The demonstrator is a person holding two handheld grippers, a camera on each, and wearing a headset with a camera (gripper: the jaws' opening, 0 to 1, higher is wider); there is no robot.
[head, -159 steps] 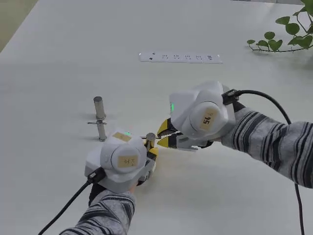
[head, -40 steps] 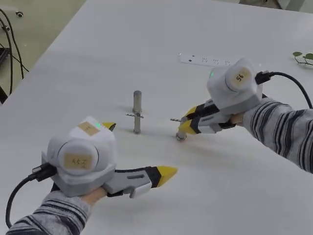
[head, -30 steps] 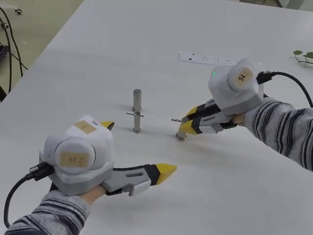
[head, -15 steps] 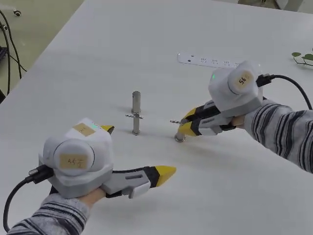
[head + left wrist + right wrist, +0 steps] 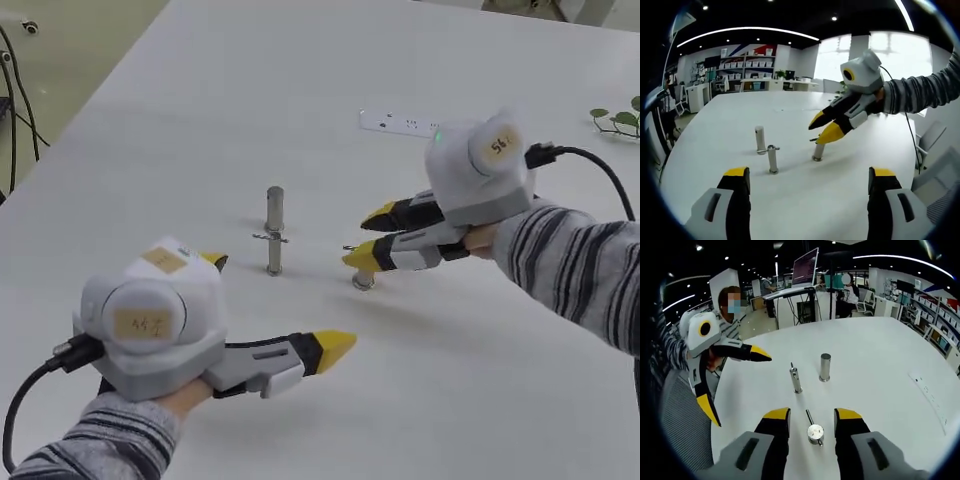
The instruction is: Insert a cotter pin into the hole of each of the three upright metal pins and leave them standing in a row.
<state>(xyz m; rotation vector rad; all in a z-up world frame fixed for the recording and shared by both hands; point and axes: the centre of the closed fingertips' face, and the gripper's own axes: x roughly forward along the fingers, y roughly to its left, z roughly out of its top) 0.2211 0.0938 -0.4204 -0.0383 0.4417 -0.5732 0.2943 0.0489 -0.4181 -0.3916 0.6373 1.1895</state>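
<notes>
Three upright metal pins stand on the white table. The far pin [image 5: 274,206] [image 5: 825,366] looks plain. A cotter pin crosses the middle pin [image 5: 273,254] [image 5: 772,159]. The third pin [image 5: 362,279] [image 5: 818,150] carries a cotter pin [image 5: 350,247] through its top. My right gripper [image 5: 366,237] [image 5: 812,415] is open, one jaw on each side of the third pin [image 5: 815,433], not touching it. My left gripper [image 5: 275,303] [image 5: 809,175] is wide open near the front edge, holding nothing, well back from the pins.
A white power strip [image 5: 400,124] lies at the far side of the table, and plant leaves [image 5: 618,116] reach in at the far right. The table's left edge [image 5: 90,110] drops to a floor with cables.
My right gripper, shut around the third pin's top half a second ago, has opened and lifted slightly. The pin stays standing with its cotter pin in. The left gripper has barely moved.
</notes>
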